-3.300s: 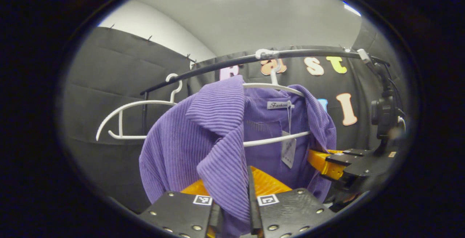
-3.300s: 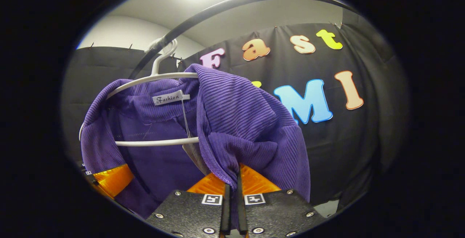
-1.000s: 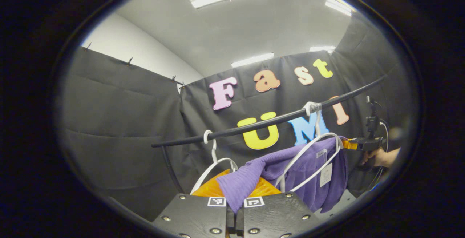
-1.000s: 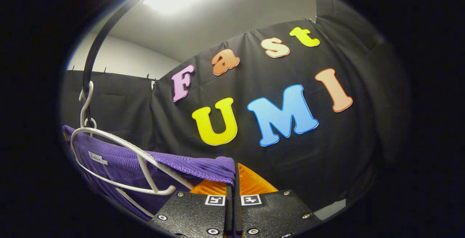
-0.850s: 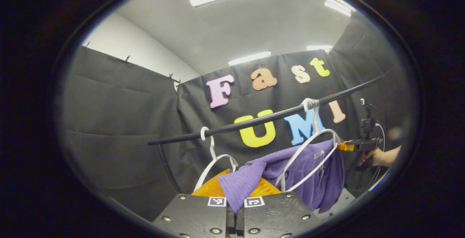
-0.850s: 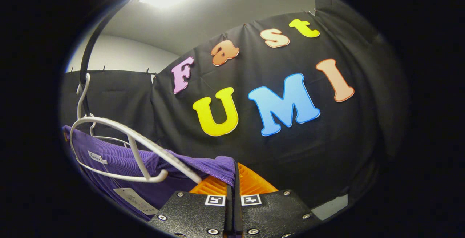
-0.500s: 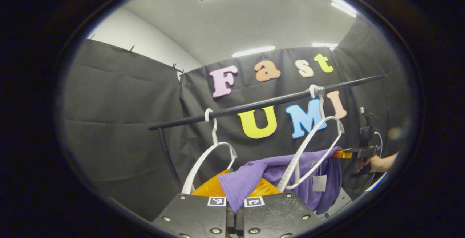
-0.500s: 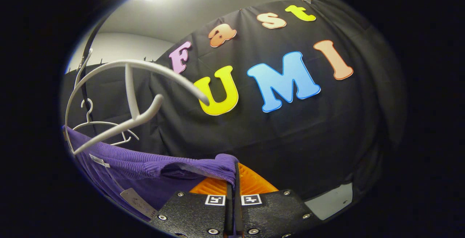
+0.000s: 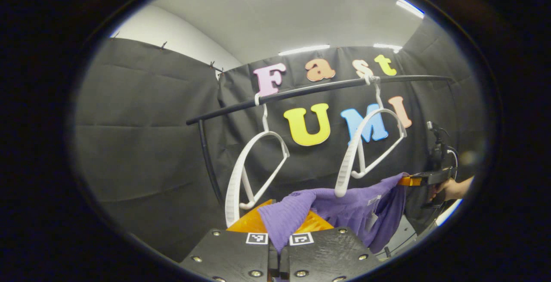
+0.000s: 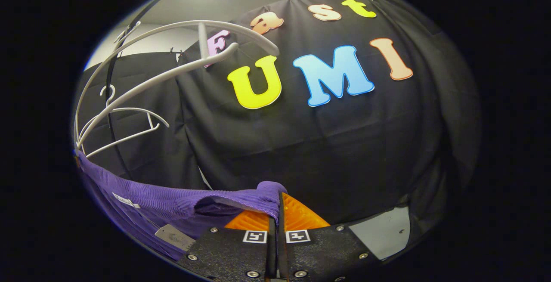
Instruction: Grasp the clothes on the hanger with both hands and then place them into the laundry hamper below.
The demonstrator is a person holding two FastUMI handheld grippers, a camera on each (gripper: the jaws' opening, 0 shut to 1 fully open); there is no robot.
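Both the left gripper (image 9: 279, 241) and right gripper (image 10: 275, 226) stay clamped on the ribbed purple knit garment (image 9: 344, 206), stretched between them. It has now slipped below the white plastic hanger (image 9: 370, 144) on the black rail (image 9: 310, 90), freed for lowering to the hamper

Left gripper (image 9: 279, 247), at bottom centre of the left gripper view, is clamped tight on purple cloth. The right gripper (image 10: 275, 226), likewise clamped, appears at mid-right of that view, held by a hand (image 9: 450, 189).

Garment (image 9: 344, 206) below two hangers (image 9: 370, 144) on the rail (image 9: 301, 92); booth wall behind.
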